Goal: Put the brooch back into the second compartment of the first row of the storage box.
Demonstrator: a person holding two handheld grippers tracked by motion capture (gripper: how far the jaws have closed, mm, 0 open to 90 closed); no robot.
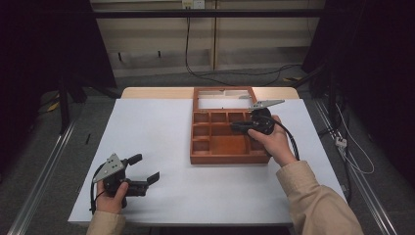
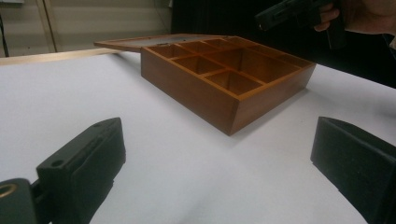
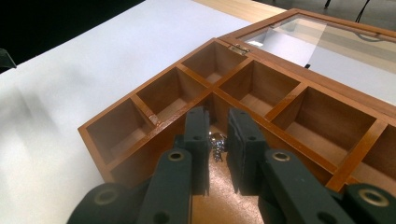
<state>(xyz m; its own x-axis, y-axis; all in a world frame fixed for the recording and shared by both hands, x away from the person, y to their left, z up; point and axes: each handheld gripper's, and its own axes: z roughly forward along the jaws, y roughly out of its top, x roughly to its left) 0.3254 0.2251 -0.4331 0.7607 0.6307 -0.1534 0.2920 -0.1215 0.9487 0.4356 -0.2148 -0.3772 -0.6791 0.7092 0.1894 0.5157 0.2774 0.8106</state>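
Note:
An open wooden box (image 1: 230, 159) with several compartments lies right of the table's middle, its glass lid (image 1: 222, 98) folded back flat. My right gripper (image 1: 236, 127) reaches over the box from the right. In the right gripper view its jaws (image 3: 218, 135) stand close together inside the large compartment, shut on a small silvery metal piece (image 3: 217, 148) between the pads. My left gripper (image 1: 145, 168) rests near the table's front left, open and holding nothing. In the left gripper view its jaws (image 2: 219, 177) are spread wide and face the box (image 2: 196, 93) from a distance.
A white sheet (image 1: 156, 132) covers the table, with bare surface between the left gripper and the box. The box's small compartments (image 3: 163, 98) look empty. Cables run along the floor behind and to the right of the table.

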